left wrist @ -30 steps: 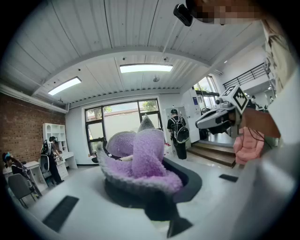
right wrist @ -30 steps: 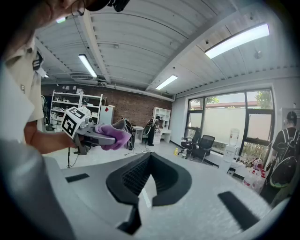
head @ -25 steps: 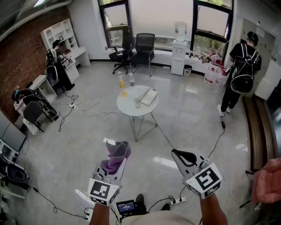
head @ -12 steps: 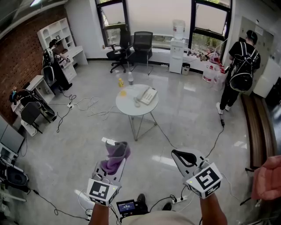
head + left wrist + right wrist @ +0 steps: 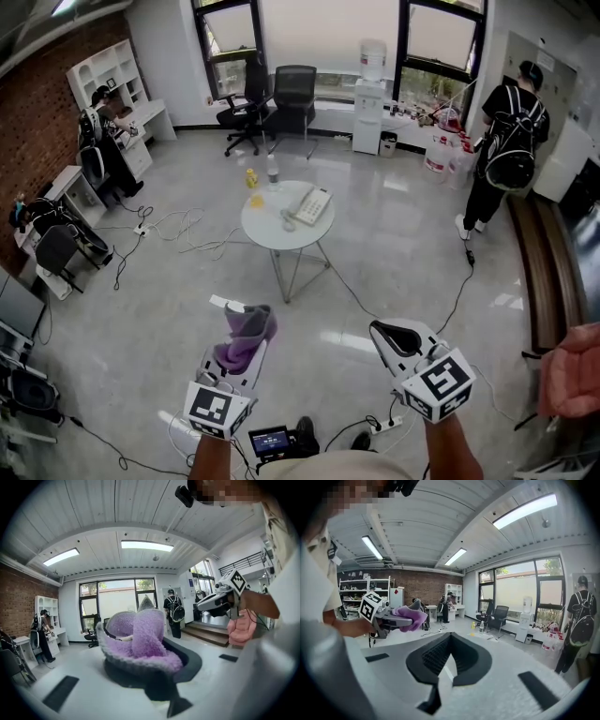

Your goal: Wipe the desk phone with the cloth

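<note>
A white desk phone (image 5: 314, 204) lies on a small round white table (image 5: 272, 232) well ahead of me in the head view. My left gripper (image 5: 246, 328) is shut on a purple cloth (image 5: 246, 335), which bulges between its jaws (image 5: 140, 641). My right gripper (image 5: 392, 336) is shut with nothing in it, its black jaws meeting (image 5: 450, 656). Both grippers hang low in front of me, far short of the table. The left gripper with the cloth (image 5: 410, 617) also shows in the right gripper view.
Bottles (image 5: 272, 171) and a yellow item (image 5: 255, 200) stand on the table's far side. Cables (image 5: 183, 225) trail over the glossy floor. Office chairs (image 5: 293, 94) and a water dispenser (image 5: 370, 84) line the windows. People stand at the right (image 5: 502, 141) and left (image 5: 98, 122).
The table and phone have slid slightly left and up in the head view, and the room has shifted with them. Both grippers keep their pose and their grip.
</note>
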`<state>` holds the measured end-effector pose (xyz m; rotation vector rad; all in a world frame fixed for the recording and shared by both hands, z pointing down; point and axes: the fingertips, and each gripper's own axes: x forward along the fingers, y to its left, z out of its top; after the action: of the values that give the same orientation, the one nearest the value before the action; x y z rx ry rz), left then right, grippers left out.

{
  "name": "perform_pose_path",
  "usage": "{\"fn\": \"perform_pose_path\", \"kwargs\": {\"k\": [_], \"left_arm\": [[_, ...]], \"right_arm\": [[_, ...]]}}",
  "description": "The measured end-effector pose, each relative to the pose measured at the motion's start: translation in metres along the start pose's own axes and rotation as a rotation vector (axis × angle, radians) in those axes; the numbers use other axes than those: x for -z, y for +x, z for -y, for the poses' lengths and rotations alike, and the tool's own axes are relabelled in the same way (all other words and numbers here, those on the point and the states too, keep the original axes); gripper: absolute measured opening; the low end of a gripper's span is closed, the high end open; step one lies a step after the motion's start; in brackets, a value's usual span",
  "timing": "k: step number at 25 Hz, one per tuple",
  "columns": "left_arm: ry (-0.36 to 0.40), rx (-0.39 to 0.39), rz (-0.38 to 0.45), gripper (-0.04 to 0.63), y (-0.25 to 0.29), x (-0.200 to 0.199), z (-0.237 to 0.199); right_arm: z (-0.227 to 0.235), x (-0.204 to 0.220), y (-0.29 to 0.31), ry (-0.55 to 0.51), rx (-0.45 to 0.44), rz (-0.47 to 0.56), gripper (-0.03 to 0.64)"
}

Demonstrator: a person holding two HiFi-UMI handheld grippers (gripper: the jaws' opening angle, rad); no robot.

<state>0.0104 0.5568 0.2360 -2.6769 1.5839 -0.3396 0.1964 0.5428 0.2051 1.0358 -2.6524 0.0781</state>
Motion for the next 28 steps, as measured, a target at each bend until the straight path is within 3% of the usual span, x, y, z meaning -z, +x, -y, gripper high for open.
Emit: {"fn": "perform_pose_path", "kwargs": {"k": [14,17,21,23,28], "left_arm": [[-0.06,0.083,0.007,0.081,0.04,0.009,-0.05],[-0.105,0.138,0.008,0.081,0.049,0.012,-0.045],[-0.203,0.271,-0.001,0.081,0.062,0.03,-0.016],[-0.207,0.312,-0.02,0.081,0.071,0.037,-0.008],[-0.258,0.282,-0.033,0.081,0.093,0.045,-0.018]], "right_arm": [[0.022,0.009,0.052,0.085,0.04,-0.031,-0.006],[0.026,0.016,0.062,0.135,0.032,-0.036,-0.007],[0.03,0.034,0.072,0.232,0.016,-0.041,-0.006],[0.034,0.038,0.079,0.262,0.02,-0.041,-0.007],[0.051,0.046,0.091,0.278,-0.016,-0.068,-0.006]]}}
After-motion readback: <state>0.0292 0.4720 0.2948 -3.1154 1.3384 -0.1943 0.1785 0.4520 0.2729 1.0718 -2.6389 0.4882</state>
